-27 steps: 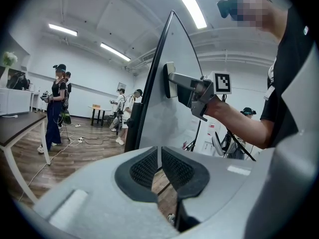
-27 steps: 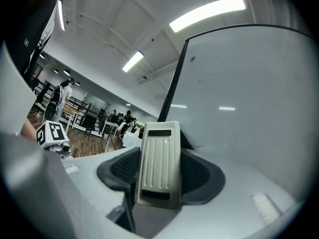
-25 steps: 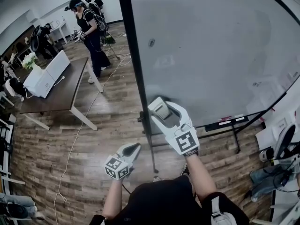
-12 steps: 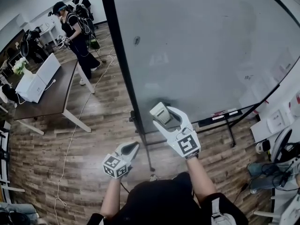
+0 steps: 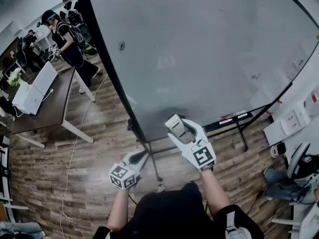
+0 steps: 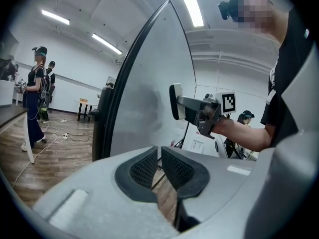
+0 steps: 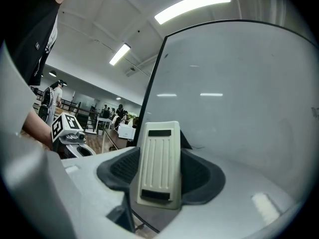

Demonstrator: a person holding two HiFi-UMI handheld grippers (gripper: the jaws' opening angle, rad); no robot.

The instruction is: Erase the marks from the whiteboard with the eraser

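The big whiteboard (image 5: 199, 49) in its black frame fills the head view. A small dark mark (image 5: 121, 46) sits near its upper left and faint marks (image 5: 255, 76) at the right. My right gripper (image 5: 182, 128) is shut on the cream eraser (image 5: 175, 123), held at the board's lower left part. In the right gripper view the ribbed eraser (image 7: 158, 163) stands between the pads, facing the whiteboard (image 7: 239, 93). My left gripper (image 5: 139, 158) hangs lower, near the board's stand, and is shut on nothing (image 6: 159, 166). The left gripper view also shows the eraser (image 6: 175, 101) from the side.
The board's stand legs (image 5: 149, 156) and its tray (image 5: 234, 117) are just ahead. A brown table (image 5: 47, 108) with a white box stands at the left, with people (image 5: 65, 36) behind it. A cable (image 5: 72, 153) trails over the wood floor. Clutter lies at the right (image 5: 294, 178).
The head view has swung, so the board's left post now sits further left. My right gripper, still holding the eraser, has shifted a little right and down. The left gripper has barely moved.
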